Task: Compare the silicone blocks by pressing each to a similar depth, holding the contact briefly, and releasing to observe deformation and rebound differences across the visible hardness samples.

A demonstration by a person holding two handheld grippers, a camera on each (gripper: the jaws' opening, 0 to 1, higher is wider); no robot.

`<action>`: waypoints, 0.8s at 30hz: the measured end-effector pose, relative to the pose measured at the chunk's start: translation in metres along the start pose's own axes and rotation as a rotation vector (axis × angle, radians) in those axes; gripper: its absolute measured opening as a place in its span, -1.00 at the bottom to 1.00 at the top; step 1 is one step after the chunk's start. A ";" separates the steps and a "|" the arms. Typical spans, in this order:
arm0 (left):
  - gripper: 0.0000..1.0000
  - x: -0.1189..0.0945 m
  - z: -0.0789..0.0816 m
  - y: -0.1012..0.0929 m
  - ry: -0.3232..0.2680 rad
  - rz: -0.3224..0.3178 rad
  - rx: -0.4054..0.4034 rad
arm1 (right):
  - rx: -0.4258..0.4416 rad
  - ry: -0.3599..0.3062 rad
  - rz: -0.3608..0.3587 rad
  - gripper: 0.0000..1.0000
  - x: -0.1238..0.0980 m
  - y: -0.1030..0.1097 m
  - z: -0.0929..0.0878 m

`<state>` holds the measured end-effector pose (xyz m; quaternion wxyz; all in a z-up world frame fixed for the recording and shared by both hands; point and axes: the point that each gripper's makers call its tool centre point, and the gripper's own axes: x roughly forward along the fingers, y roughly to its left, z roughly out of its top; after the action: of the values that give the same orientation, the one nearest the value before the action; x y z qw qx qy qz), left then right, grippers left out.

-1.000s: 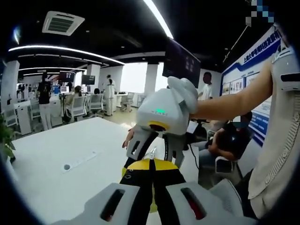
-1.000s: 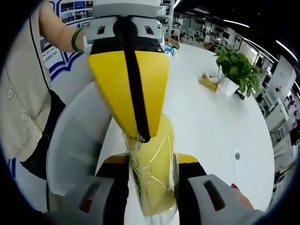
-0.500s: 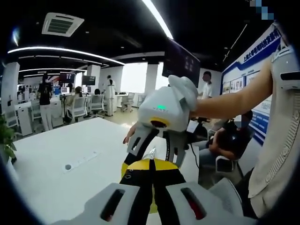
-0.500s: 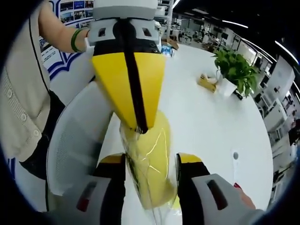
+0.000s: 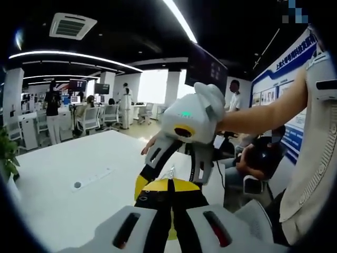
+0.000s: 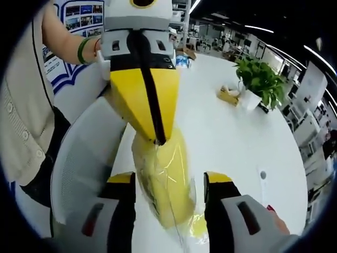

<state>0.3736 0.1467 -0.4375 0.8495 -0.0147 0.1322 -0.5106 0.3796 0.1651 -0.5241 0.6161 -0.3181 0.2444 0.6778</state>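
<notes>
Chair: white mesh chair [image 6: 79,163] at 9 o'clock in the right gripper view, beside the desk edge.
Left tongs: left tongs [image 6: 156,138] with yellow jaws pressed together, pinching the top of the block's clear wrap.
Block: yellow silicone block [image 6: 166,184] held up above the white desk [image 6: 242,142], between the right jaws, touching neither.
Right tongs: right tongs [image 6: 169,182] spread apart either side of the block.
Plant: potted plant [image 6: 256,79] at 2 o'clock, well apart.
</notes>
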 end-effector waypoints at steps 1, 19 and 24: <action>-1.00 0.000 0.000 0.000 -0.001 0.000 -0.002 | 0.007 -0.009 -0.006 0.04 0.000 0.000 0.000; -1.00 -0.004 -0.015 0.008 -0.011 0.032 -0.057 | 0.240 -0.230 -0.340 0.36 -0.039 -0.012 -0.018; -1.00 -0.007 -0.021 0.012 -0.021 0.040 -0.099 | 0.360 -0.357 -0.430 0.42 -0.053 -0.007 -0.022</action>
<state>0.3760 0.1614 -0.4582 0.8591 -0.0594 0.1489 -0.4860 0.3916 0.1145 -0.4995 0.8246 -0.1248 0.1756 0.5231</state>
